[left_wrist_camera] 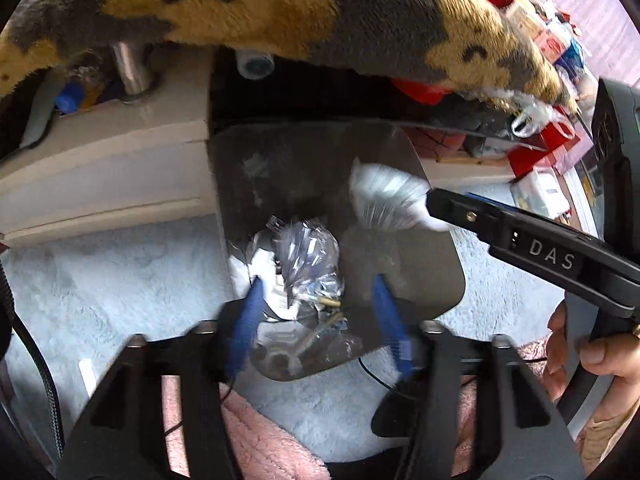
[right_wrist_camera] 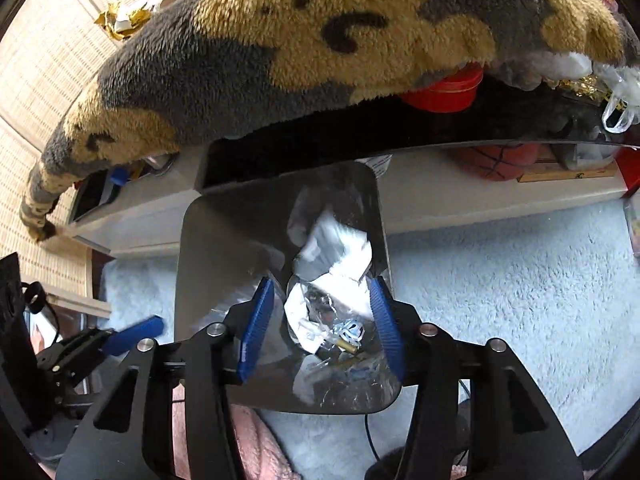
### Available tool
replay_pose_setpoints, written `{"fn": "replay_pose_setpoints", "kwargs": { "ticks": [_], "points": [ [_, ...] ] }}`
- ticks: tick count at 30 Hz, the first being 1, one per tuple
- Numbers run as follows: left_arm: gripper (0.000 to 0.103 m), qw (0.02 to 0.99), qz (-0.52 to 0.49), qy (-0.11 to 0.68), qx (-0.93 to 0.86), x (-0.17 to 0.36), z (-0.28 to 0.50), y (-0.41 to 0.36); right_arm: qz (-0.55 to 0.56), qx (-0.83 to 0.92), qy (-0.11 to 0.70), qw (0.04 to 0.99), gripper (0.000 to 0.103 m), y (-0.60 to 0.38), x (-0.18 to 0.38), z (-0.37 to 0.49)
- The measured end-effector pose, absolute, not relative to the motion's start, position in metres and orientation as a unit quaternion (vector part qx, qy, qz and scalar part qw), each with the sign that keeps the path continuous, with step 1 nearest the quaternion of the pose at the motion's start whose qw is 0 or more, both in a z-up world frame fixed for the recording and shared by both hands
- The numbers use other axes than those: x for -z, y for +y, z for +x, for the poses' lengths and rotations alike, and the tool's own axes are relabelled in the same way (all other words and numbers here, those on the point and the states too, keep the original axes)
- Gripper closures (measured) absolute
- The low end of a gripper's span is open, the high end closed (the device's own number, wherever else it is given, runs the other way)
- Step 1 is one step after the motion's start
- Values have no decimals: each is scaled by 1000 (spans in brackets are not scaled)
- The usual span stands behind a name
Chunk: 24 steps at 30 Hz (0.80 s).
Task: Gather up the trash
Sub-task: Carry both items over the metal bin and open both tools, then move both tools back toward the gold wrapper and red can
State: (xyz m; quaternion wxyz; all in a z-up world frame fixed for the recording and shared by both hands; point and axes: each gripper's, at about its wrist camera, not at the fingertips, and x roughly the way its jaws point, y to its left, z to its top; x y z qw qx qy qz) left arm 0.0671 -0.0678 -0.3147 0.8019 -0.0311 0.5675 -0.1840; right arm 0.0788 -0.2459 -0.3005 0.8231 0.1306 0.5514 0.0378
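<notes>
Metal bin (right_wrist_camera: 208,240) w/ crumpled wrappers (right_wrist_camera: 332,248) inside (both grippers (left_wrist_camera: 316,312) (right_wrist_camera: 320,324) open)

Both wrist cams are looking steeply down, close over the metal bin (left_wrist_camera: 420,216) (right_wrist_camera: 224,240) on the pale rug (left_wrist_camera: 100,280) (right_wrist_camera: 500,280); 2 views are sharing bin, rug, fuzzy blanket (left_wrist_camera: 360,20) (right_wrist_camera: 320,40)

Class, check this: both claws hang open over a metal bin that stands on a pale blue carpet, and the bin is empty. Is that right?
Not quite. The bin is not empty: it holds crumpled white paper and clear plastic wrap, as both wrist views show. The rest stands: the left claw and right claw are open above it, on the pale blue carpet.
</notes>
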Motion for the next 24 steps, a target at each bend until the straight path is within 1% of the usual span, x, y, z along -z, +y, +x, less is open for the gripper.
{"fn": "replay_pose_setpoints", "kwargs": {
  "ticks": [1, 2, 3, 4, 5, 6, 11, 18, 24],
  "points": [
    [39, 804, -31, 565, 182, 312, 68, -66, 132, -35, 550, 824, 41, -247, 298, 80],
    [34, 807, -31, 561, 181, 307, 69, -62, 134, -30, 545, 827, 36, -249, 293, 80],
    [29, 809, -31, 559, 179, 304, 69, -59, 134, -25, 540, 831, 26, -251, 288, 80],
    [24, 813, -32, 555, 175, 300, 70, -56, 133, -19, 533, 835, 18, -253, 282, 81],
    [18, 819, -34, 548, 169, 293, 71, -50, 132, -14, 523, 842, 15, -254, 273, 82],
    [16, 823, -36, 541, 167, 288, 72, -45, 131, -11, 514, 848, 12, -256, 264, 83],
    [8, 840, -39, 519, 155, 257, 81, -26, 134, -7, 476, 869, 7, -257, 224, 91],
    [8, 865, -33, 485, 127, 205, 113, -2, 149, -12, 432, 890, 5, -253, 174, 129],
    [9, 884, -40, 455, 96, 170, 157, 25, 158, -34, 417, 894, 5, -240, 149, 176]
  ]
}}
